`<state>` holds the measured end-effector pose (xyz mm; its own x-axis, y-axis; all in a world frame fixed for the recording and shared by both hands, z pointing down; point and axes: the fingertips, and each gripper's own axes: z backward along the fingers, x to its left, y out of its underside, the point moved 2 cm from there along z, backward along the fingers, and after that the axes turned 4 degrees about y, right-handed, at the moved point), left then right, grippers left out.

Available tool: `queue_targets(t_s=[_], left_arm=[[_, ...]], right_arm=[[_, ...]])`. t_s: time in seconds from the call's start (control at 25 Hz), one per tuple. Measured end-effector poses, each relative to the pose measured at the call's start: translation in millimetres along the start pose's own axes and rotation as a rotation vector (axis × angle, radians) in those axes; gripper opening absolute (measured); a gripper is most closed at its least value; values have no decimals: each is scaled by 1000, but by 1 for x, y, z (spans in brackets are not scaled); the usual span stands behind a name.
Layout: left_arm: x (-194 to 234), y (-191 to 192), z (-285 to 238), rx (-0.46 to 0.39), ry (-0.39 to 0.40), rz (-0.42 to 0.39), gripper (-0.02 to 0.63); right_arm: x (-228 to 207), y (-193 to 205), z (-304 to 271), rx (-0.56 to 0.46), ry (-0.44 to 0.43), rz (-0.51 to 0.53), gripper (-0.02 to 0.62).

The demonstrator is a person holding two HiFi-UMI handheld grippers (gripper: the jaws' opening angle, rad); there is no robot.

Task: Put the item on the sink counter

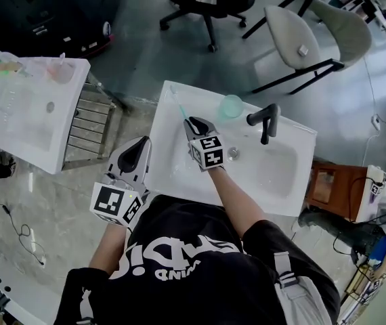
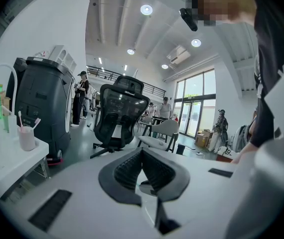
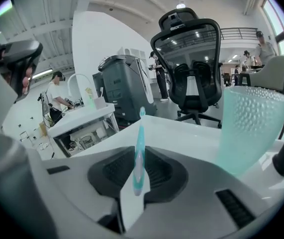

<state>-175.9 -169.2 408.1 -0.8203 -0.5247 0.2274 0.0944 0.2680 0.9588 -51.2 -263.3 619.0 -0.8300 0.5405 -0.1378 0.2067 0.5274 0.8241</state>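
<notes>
A slim teal-and-white toothbrush (image 3: 139, 148) juts forward from the right claw (image 3: 138, 169), which pinches its handle. In the head view it slants over the white table's (image 1: 294, 181) upper-left corner.

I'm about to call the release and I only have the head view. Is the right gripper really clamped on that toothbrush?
Observer: Yes. In the right gripper view, the right gripper has both pads pressed on the lower handle of the teal toothbrush, with the bristle end pointing away.
Operator: Is the left gripper carrying anything?
Observer: No. The left gripper view shows its jaw tips together with nothing between them.
Operator: Is the green cup standing or tipped?
Observer: Standing. The right gripper view shows it upright on the sink counter. It is see-through and dimpled, and it stands apart from the toothbrush.
</notes>
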Motion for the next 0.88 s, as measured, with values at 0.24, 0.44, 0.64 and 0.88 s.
queue_targets(t_s=[0.24,0.44,0.64,0.88], left_arm=[[4,2,2,4,-6,17,20],[5,4,2,9,-11,20,20],[2,6,-1,12,-5,21,20],[2,6,-4,11,-2,24,20]], right_arm=[[7,4,-10,26,-7,10,75],[6,6,-13,40,6,6,77],[1,5,-17,37,11,1,75],[3,5,-19,42,10,7,76]])
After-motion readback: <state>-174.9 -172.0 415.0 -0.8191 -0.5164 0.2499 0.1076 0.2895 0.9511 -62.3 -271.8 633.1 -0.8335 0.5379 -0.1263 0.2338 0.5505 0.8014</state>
